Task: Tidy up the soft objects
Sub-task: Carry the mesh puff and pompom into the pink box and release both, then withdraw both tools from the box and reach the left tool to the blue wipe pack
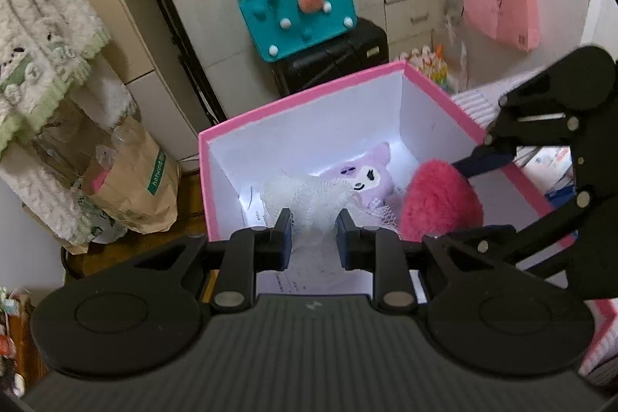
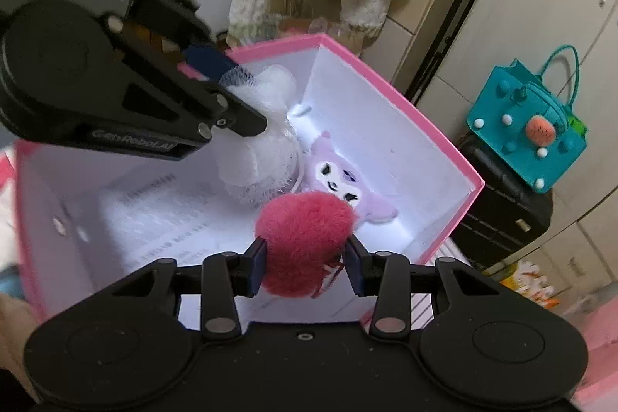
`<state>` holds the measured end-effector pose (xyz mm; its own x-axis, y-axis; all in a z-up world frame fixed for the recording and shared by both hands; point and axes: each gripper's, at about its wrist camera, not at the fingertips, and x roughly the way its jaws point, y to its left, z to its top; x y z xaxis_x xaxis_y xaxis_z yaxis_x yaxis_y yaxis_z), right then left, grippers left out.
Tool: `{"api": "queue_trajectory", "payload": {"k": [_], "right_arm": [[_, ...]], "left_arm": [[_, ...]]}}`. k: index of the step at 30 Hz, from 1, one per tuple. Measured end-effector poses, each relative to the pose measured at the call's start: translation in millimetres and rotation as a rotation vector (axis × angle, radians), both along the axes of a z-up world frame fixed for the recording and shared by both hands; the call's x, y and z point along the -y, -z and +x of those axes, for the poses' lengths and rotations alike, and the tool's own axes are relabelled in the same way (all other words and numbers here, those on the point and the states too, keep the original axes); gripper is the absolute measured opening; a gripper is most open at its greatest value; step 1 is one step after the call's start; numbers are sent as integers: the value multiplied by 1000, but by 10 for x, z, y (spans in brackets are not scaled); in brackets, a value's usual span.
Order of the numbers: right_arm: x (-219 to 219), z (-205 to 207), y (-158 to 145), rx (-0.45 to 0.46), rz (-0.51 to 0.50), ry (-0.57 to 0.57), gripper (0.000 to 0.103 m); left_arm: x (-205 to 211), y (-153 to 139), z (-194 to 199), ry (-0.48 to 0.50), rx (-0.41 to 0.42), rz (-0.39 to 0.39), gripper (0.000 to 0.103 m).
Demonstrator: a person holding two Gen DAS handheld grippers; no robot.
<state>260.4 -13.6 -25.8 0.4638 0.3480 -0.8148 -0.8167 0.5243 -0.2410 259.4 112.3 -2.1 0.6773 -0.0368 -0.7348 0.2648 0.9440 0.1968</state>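
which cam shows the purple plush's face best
The right wrist view: the purple plush lies in the box with its whole face clear above the red pom. In the left wrist view the white mesh and the pom partly cover it.

Left gripper (image 1: 313, 236) points steeply down, jaws closed tight on a white mesh puff (image 1: 309, 203), pads pinching its lower edge. Right gripper (image 2: 305, 259) also angled steeply down, jaws part-way apart and clamped on both sides of a red fuzzy ball (image 2: 303, 238). The two grippers hang close together, left one crossing the upper left of the right wrist view. Edge of a hand (image 2: 13, 331) shows at that view's lower left.
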Motion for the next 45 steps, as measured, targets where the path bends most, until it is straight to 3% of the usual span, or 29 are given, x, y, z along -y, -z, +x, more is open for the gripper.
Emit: {"api": "queue_trajectory", "payload": {"k": [4, 8, 13, 15, 17, 22, 29, 34, 45], "right_arm": [[-68, 99, 104, 5, -67, 12, 46], [-148, 139, 130, 70, -114, 32, 47], [-201, 199, 133, 127, -145, 48, 58], [-166, 202, 96, 139, -125, 65, 59], [-102, 203, 30, 128, -77, 78, 60], [107, 159, -138, 43, 84, 127, 60], [415, -34, -334, -108, 280, 190, 61], [505, -184, -440, -152, 338, 191, 61], [650, -742, -832, -123, 390, 152, 61]], "left_arm": [[50, 83, 76, 4, -5, 36, 22], [97, 131, 149, -15, 24, 103, 24], [109, 117, 220, -58, 92, 187, 27], [97, 90, 202, -60, 111, 196, 35], [61, 63, 185, -63, 119, 180, 41], [-42, -8, 105, -54, 110, 102, 41], [-279, -189, -134, -58, 61, -88, 41], [-286, -315, -345, -25, 35, -131, 42], [-240, -680, -921, 42, 13, -166, 50]]}}
